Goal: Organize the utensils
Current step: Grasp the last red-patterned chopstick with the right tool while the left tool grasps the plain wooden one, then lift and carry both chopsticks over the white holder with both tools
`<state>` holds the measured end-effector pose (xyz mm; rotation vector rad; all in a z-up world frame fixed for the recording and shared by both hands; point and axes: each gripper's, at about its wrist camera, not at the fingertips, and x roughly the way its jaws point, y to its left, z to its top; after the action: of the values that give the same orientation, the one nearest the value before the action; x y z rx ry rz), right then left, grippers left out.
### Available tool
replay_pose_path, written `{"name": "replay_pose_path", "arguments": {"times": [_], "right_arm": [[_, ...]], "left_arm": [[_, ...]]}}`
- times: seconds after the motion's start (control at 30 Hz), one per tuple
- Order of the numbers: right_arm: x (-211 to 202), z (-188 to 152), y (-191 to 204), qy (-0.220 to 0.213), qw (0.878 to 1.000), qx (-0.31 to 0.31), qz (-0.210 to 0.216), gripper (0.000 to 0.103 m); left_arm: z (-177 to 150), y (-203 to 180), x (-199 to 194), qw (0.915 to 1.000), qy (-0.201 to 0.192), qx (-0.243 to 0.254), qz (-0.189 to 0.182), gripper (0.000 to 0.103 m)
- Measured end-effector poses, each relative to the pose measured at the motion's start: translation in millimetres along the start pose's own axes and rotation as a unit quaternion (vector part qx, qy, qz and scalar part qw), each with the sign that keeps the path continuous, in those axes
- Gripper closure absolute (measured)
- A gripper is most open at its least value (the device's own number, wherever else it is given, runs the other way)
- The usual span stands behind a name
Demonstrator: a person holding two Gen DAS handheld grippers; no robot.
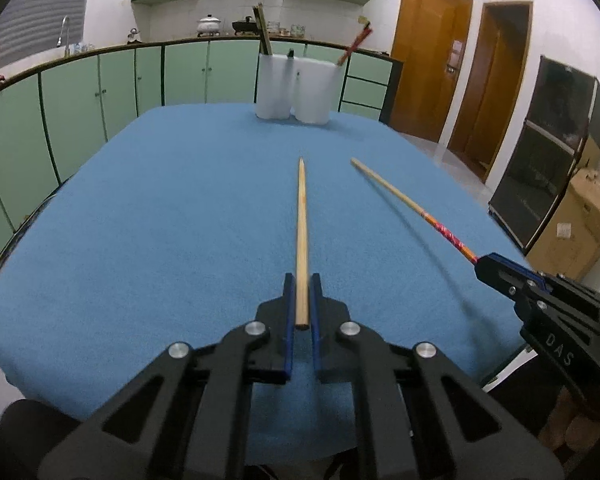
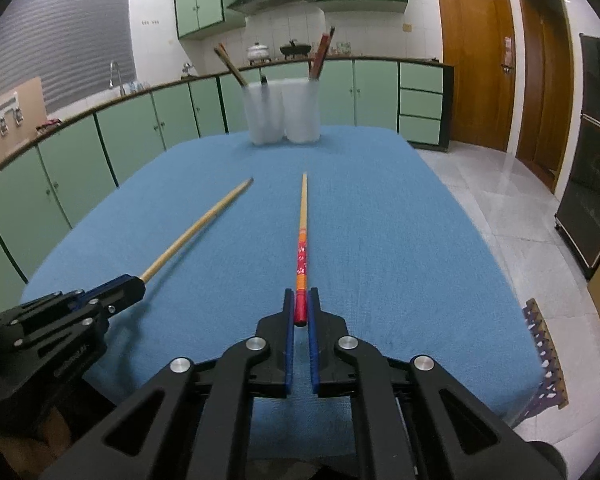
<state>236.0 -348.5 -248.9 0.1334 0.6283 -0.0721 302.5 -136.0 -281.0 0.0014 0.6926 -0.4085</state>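
Two chopsticks are being held above the blue table [image 1: 140, 220], one in each claw. The left claw [image 1: 302, 292] is being kept narrow, its pads pressed on the thick end of a plain wooden chopstick [image 1: 301, 220], whose tip is being pointed toward twelve o'clock in the left wrist view. The right claw [image 2: 301, 300] is likewise being kept narrow on the red end of a red-patterned chopstick [image 2: 302, 240], also aimed toward twelve o'clock in its own view; seen from the left wrist, that claw is being held at about four o'clock. Two white holders [image 1: 292, 88] are being left standing side by side at the far edge of the table, at twelve o'clock. Dark sticks [image 1: 262, 28] are being kept in the left-hand holder and red ones [image 1: 354, 46] in the right-hand holder, so some sorting is judged already done. No other loose utensils are being shown on the cloth, so these two are judged to be the last in sight. What is being left, by this reading, is the carrying of each stick forward and its dropping into a holder; which holder suits the plain one cannot be told.
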Motion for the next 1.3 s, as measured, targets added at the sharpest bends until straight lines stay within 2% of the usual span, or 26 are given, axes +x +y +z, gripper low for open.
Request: {"name": "replay_pose_path", "arguments": {"times": [0.17,0.4,0.7,0.9,1.3], "right_arm": [[-26,17,1,-0.014,1.0,-0.005,0.007,0.097],[-58,51,6,-0.032,0.999,-0.017,0.018,0.097],[-84,97,17,-0.041,0.997,-0.049,0.037,0.097],[-77,126,23,-0.021,0.996,-0.073,0.049,0.097],[-46,180,36,0.0,0.992,-0.114,0.055,0.097]], "left_arm": [[22,1,-29,0.9999,-0.006,-0.006,0.007,0.097],[53,-3,-69,0.9994,-0.03,0.009,0.015,0.097],[91,-7,-99,0.9988,-0.042,0.022,0.012,0.097],[108,-7,-108,0.9984,-0.048,0.028,0.008,0.097],[139,-8,-88,0.9984,-0.039,0.041,-0.002,0.097]]}}
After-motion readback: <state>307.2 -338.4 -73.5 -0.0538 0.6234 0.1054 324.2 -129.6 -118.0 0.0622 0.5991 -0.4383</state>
